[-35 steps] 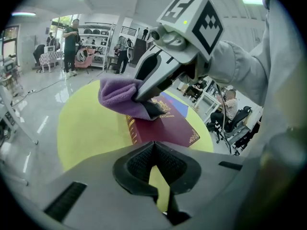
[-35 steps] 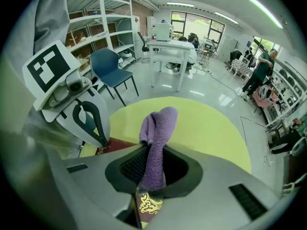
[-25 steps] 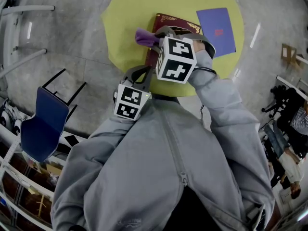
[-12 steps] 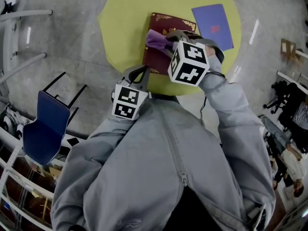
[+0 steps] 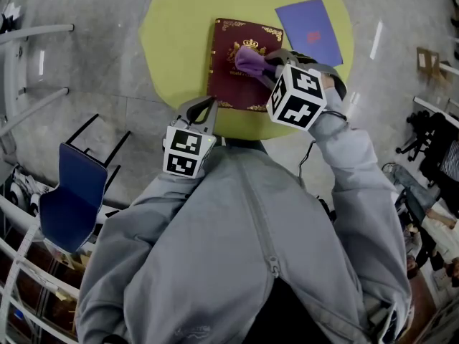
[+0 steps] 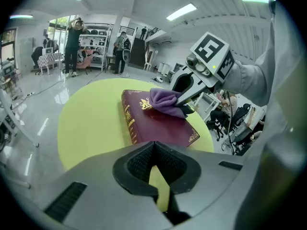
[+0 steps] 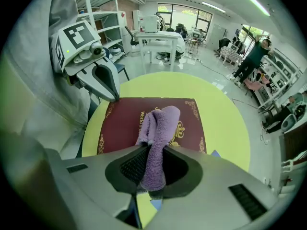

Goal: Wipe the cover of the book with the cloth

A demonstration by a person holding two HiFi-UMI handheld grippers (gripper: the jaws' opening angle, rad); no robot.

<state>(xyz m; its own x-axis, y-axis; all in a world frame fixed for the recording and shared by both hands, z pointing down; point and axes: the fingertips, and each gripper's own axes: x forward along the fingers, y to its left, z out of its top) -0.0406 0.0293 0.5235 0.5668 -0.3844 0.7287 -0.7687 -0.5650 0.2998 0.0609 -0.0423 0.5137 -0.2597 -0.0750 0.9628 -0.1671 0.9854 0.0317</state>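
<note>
A dark red book (image 5: 233, 77) with gold trim lies flat on the round yellow table (image 5: 179, 34); it also shows in the left gripper view (image 6: 158, 126) and the right gripper view (image 7: 124, 123). My right gripper (image 5: 271, 64) is shut on a purple cloth (image 5: 251, 59), whose free end rests on the book's cover near the gold crest (image 7: 160, 123). My left gripper (image 5: 203, 110) hovers at the table's near edge, just short of the book, jaws shut with nothing between them (image 6: 152, 164).
A blue booklet (image 5: 310, 31) lies on the table to the right of the book. A blue chair (image 5: 68, 185) stands on the floor at lower left. White metal frames (image 5: 36, 63) are at far left. People stand in the distance (image 7: 252, 56).
The right gripper has carried the cloth rightward across the cover, from the book's left edge to its middle. The left gripper has stayed at the table's near edge.
</note>
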